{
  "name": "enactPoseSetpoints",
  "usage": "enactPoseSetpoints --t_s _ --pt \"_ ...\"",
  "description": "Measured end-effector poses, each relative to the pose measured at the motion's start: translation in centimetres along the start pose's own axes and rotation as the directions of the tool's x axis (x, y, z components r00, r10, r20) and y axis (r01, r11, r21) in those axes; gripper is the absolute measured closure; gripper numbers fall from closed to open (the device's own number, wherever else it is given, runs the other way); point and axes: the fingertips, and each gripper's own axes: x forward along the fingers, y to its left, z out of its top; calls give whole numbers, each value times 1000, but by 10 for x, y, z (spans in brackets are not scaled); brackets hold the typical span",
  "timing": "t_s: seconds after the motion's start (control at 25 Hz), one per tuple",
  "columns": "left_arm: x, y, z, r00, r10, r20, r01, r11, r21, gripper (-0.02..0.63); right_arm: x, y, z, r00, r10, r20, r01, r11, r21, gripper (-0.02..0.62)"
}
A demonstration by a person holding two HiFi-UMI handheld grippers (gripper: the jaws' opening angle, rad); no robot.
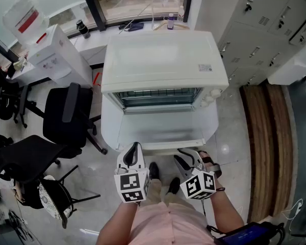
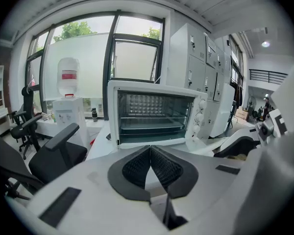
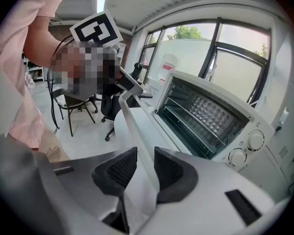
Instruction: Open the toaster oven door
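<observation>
Right gripper (image 1: 189, 156): lower right of centre in the head view, at the front edge of the lowered door; in its own view (image 3: 145, 153) the jaws are closed round the door handle (image 3: 132, 116), the white bar filling the narrow gap between the two dark pads.
Left gripper (image 1: 135, 148): lower left of centre in the head view, just beside the door's front left corner; in its own view (image 2: 150, 148) the jaws are together, tips touching, with nothing held between them.
Lockers (image 1: 265, 24): grey bank filling the upper right of the head view, beside the oven.
Toaster oven (image 1: 163, 60): white, centre of the head view, its top facing up; mid-frame in the left gripper view (image 2: 157, 114), right of centre in the right gripper view (image 3: 210, 116).
Oven door (image 1: 160, 131): fully down, lying flat below the dark cavity, towards the person.
Office chairs (image 1: 66, 116): black, left side of the head view, near the oven.
Water dispenser (image 1: 51, 55): white, upper left, with a clear bottle on top.
Wire rack (image 1: 158, 93): seen inside the open cavity.
Knobs (image 3: 256, 140): white, round, on the panel right of the cavity.
</observation>
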Motion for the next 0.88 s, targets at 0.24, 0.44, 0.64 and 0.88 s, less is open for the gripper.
enactPoseSetpoints --t_s 0.24,0.44,0.64,0.88 --pt "3 2 -14 1000 2 -31 -2 1000 0 592 -26 -17 12 996 -34 86 14 974 226 540" --pt "3 3 -19 999 11 -44 -11 1000 12 592 -37 -59 4 982 -172 81 110 864 492 594" --pt "3 4 -17 999 12 -39 -11 1000 29 592 -29 -62 -11 980 -200 21 160 839 519 594" --pt "5 3 -30 999 -6 -52 8 1000 30 592 -23 -55 -18 983 -184 3 155 836 527 594"
